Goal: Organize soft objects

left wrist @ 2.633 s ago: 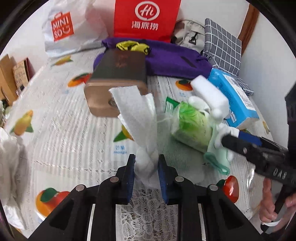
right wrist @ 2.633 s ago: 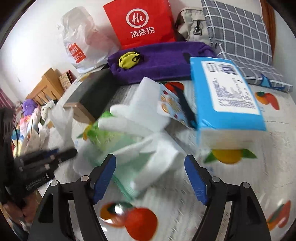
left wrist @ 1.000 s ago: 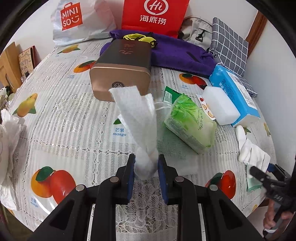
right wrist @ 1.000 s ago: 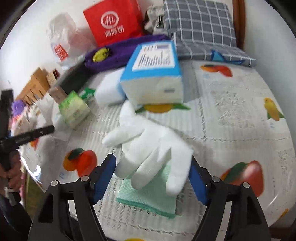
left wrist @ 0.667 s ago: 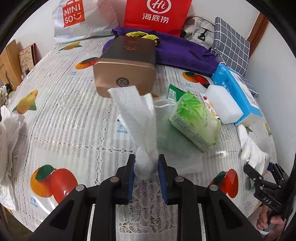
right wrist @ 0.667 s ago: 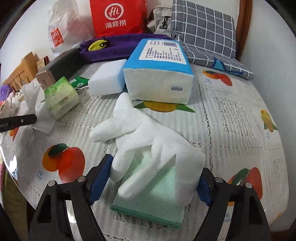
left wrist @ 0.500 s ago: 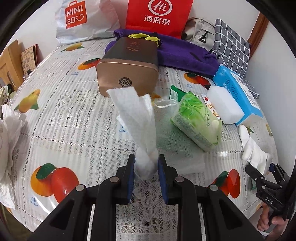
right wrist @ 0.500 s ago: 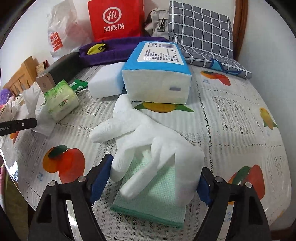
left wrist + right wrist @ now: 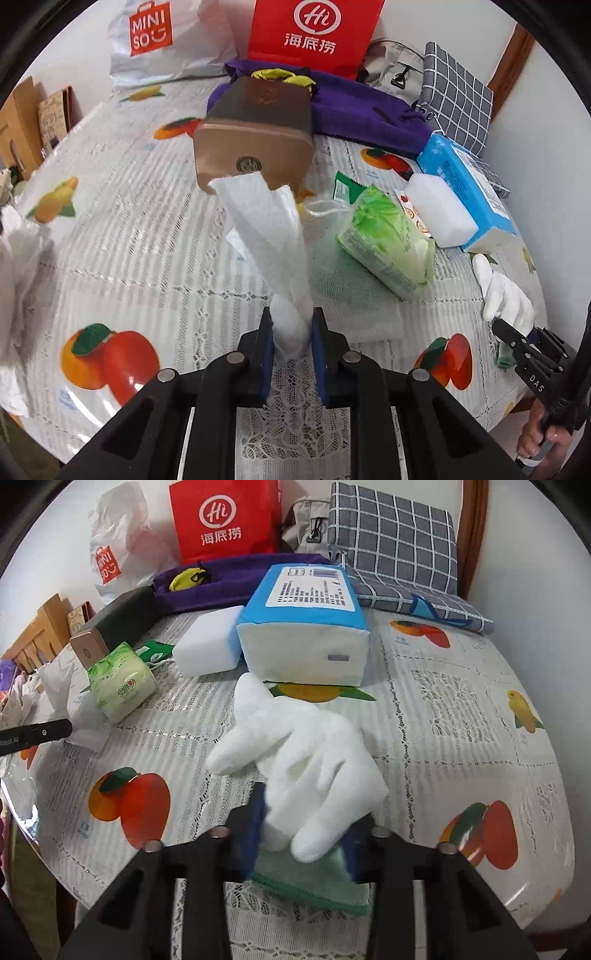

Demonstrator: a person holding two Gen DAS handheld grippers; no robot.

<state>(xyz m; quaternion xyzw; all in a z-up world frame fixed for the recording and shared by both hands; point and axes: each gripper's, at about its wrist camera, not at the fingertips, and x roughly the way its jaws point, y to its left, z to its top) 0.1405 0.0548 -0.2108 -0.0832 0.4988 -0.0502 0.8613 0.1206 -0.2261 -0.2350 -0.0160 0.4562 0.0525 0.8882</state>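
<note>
Gripping a white tissue strip (image 9: 273, 258) in my left gripper (image 9: 291, 332), my right gripper (image 9: 303, 827) has just been closing on the white fabric glove (image 9: 306, 753); sorting looks barely begun.

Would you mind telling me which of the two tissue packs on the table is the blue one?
The larger tissue pack behind the white glove; the smaller pack is green.

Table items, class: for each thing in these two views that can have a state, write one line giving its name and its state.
White tissue: pinched upright in the left claw.
White glove: lying on the green cloth, squeezed by the right claw, which has just been closing.
Green cloth: flat, under the glove.
Green tissue pack: lying on its side, sealed.
Blue tissue pack: lying flat.
Brown box: shut.
</note>
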